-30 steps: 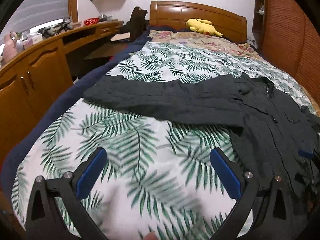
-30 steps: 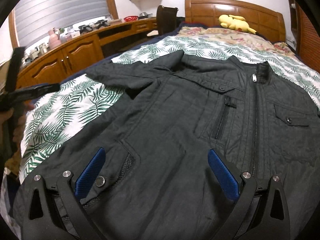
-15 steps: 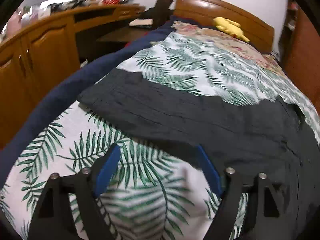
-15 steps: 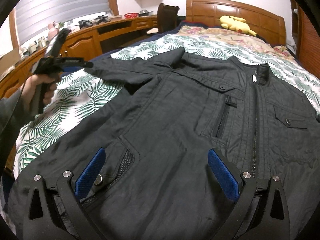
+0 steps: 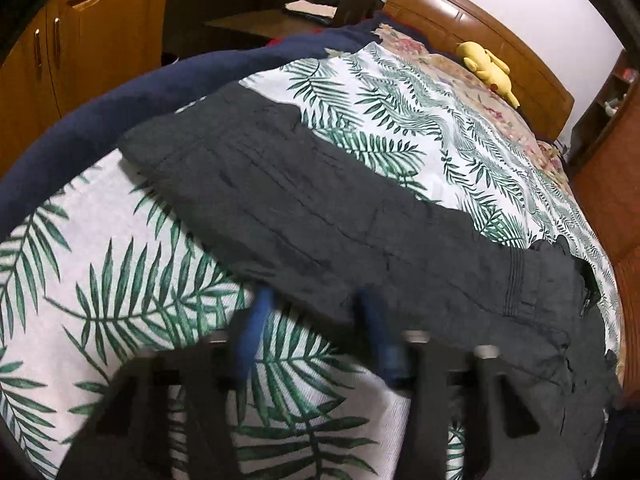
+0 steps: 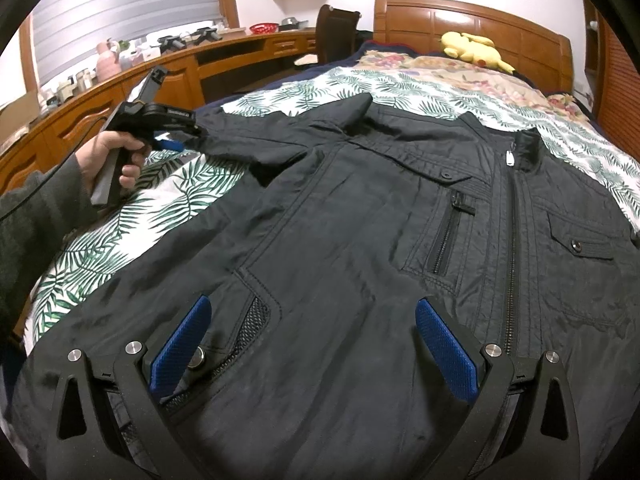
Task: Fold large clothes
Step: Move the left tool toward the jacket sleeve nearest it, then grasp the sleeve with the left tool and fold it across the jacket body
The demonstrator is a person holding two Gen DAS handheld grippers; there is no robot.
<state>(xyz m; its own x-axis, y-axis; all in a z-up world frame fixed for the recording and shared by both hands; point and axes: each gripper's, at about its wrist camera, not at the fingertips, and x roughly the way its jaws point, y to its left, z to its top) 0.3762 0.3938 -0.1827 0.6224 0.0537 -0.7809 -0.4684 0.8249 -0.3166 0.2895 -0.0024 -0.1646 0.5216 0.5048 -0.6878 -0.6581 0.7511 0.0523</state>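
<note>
Lying face up on the bed (image 6: pixel 400 92), the black jacket (image 6: pixel 360 240) is zipped, its collar toward the far headboard (image 6: pixel 472 20) and its hem nearest the right gripper (image 6: pixel 312 344). That gripper hovers low over the hem with its blue pads spread wide and nothing between them. One sleeve (image 5: pixel 320 208) stretches out left across the leaf-print cover (image 5: pixel 120 280). The left gripper (image 5: pixel 316 328) is at the sleeve's near edge, blurred; its pads stand partly apart on either side of that edge, and whether they have closed on the cloth cannot be told. In the right view the hand (image 6: pixel 112 156) holds that gripper by the cuff. A yellow toy (image 6: pixel 472 50) lies by the headboard.
</note>
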